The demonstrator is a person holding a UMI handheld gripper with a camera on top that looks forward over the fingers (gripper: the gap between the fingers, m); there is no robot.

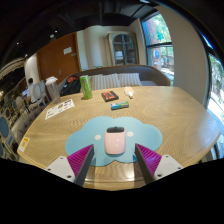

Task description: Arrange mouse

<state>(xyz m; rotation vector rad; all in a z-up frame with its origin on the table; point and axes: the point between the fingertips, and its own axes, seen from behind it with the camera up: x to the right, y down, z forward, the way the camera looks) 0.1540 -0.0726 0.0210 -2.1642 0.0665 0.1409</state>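
Observation:
A white and grey mouse (pixel 115 141) rests on a light blue cloud-shaped mouse pad (pixel 95 133) on a round wooden table (pixel 170 118). My gripper (pixel 115 158) is open, its two magenta-padded fingers (pixel 84 158) spread on either side of the mouse's near end. The mouse lies just ahead of the fingertips, with a clear gap at each side, and rests on the pad by its own weight.
Beyond the mouse pad lie a teal object (pixel 119 105), a dark box (pixel 109 96), a green cup (pixel 86 87) and papers (pixel 59 108) to the left. A grey sofa (pixel 118 77) stands behind the table. Chairs (pixel 10 128) stand at the left.

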